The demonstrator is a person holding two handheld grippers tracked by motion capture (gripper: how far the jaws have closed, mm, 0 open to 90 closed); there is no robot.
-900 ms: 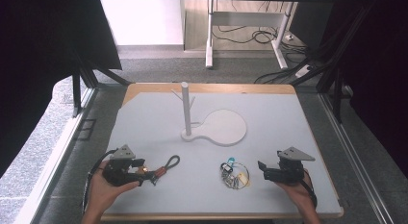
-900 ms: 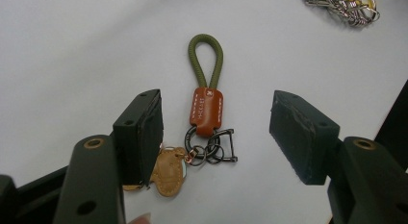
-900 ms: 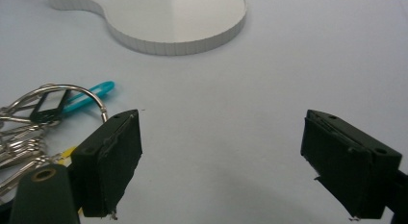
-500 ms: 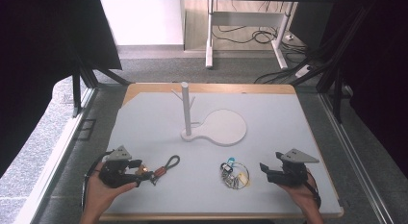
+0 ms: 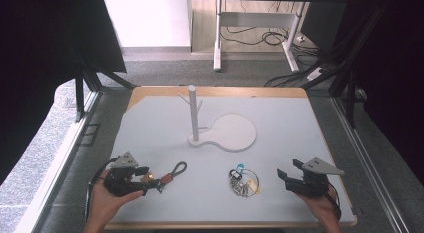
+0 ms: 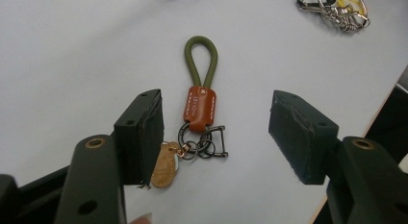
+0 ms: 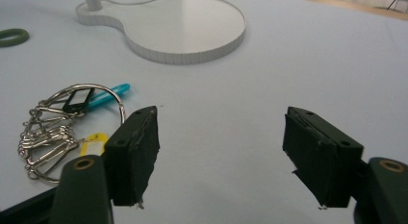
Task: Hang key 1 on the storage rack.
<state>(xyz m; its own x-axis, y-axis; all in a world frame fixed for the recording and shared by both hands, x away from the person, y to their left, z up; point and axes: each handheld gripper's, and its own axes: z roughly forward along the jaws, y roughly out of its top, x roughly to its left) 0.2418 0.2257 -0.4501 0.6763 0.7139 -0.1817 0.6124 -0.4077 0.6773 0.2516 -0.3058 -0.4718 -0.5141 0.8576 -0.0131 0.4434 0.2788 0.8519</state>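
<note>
Olive-cord keychain (image 6: 199,106) lies at frame centre on white table (image 6: 72,51), between left gripper (image 6: 216,132) jaws spread wide, brass tag beside left pad. Stamped lettering on brown leather sleeve unreadable.

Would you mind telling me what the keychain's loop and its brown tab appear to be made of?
The loop looks like olive braided cord, matte with a fine ribbed weave. The brown tab seems to be smooth leather, judging by its pale edge stitching and slight sheen.

White table (image 5: 150,128) — stand (image 5: 220,133), key fob (image 5: 170,174), key ring (image 5: 242,180)
</note>
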